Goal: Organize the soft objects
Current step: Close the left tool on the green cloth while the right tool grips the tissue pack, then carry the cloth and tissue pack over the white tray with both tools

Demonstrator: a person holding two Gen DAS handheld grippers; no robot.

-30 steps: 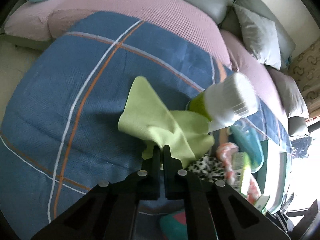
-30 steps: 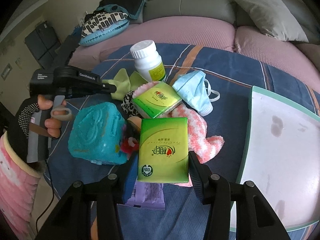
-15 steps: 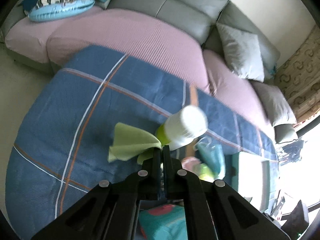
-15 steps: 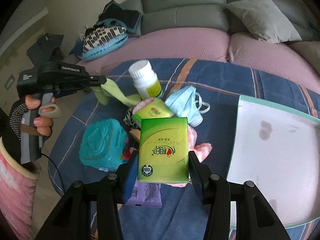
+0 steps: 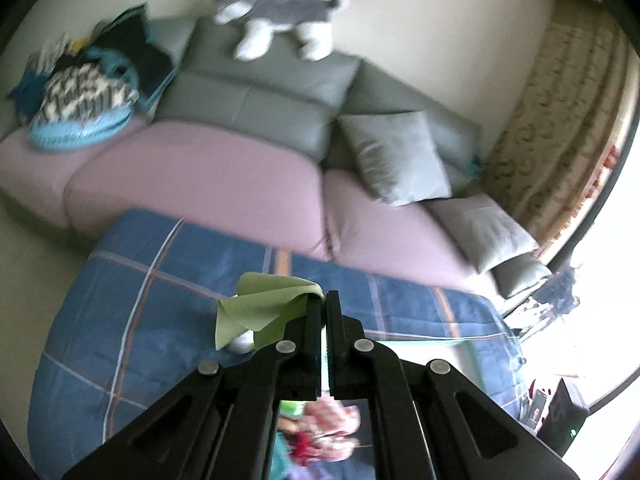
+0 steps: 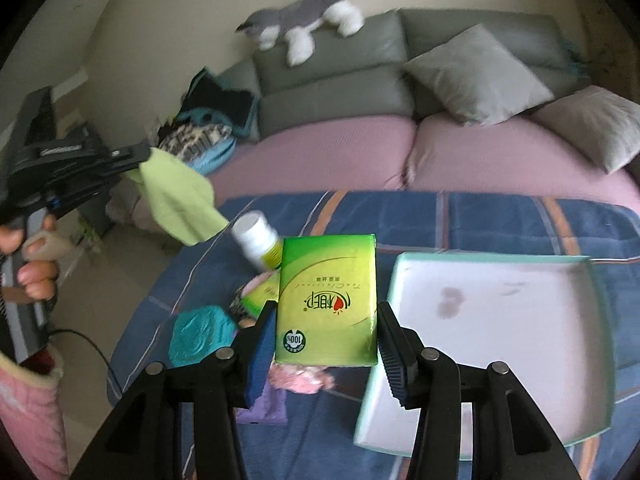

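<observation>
My left gripper (image 5: 323, 300) is shut on a light green cloth (image 5: 260, 310), which hangs from its tips high above the blue plaid blanket (image 5: 132, 320). In the right wrist view the same cloth (image 6: 180, 200) dangles from the left gripper (image 6: 146, 152) at the far left, held by a person's hand (image 6: 36, 264). My right gripper (image 6: 326, 316) is shut on a green tissue pack (image 6: 328, 300), lifted above the pile. Below lie a white bottle (image 6: 260, 242), a teal sponge (image 6: 200, 334), a pink fuzzy item (image 6: 298, 378) and a purple packet (image 6: 266, 406).
A white tray with a mint rim (image 6: 496, 320) lies on the blanket (image 6: 500, 220) at the right. Behind is a grey sofa with pink seat covers (image 6: 320, 152), grey cushions (image 6: 476, 76), a plush dog (image 6: 304, 24) on the backrest and a pile of clothes (image 6: 204, 136).
Both grippers rose away from the pile. The left one lifted the green cloth clear of the blanket and bottle; the right one carried the tissue pack upward, and both views tilted toward the sofa.
</observation>
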